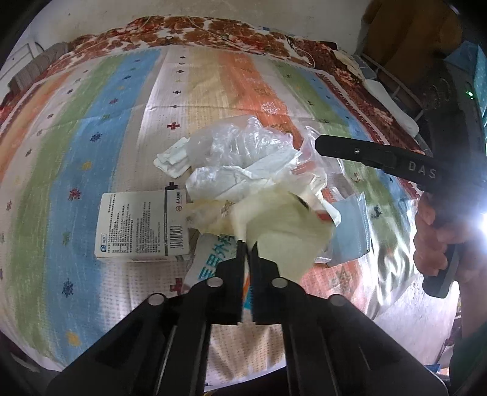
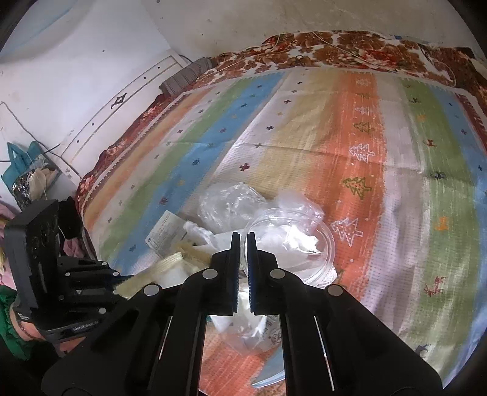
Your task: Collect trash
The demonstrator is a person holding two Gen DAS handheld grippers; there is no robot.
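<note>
A heap of trash lies on a striped bedspread (image 1: pixel 91 128): crumpled clear plastic bags (image 1: pixel 243 143), a folded tissue (image 1: pixel 172 160), a white medicine box (image 1: pixel 141 228) and a pale blue face mask (image 1: pixel 350 231). My left gripper (image 1: pixel 248 243) is shut on a cream-coloured plastic bag (image 1: pixel 286 231) held over the heap. My right gripper (image 2: pixel 242 236) is shut on the rim of a clear plastic cup (image 2: pixel 292 243) with white tissue inside. The right gripper's fingers (image 1: pixel 359 150) reach in from the right in the left wrist view. The left gripper's body (image 2: pixel 45 265) shows at the left of the right wrist view.
A floral blanket (image 1: pixel 213 27) edges the far side of the bed. A white wall panel (image 2: pixel 91 100) and a teal bag (image 2: pixel 24 167) stand left of the bed. A white flat packet with blue print (image 1: pixel 210 262) lies under the left fingers.
</note>
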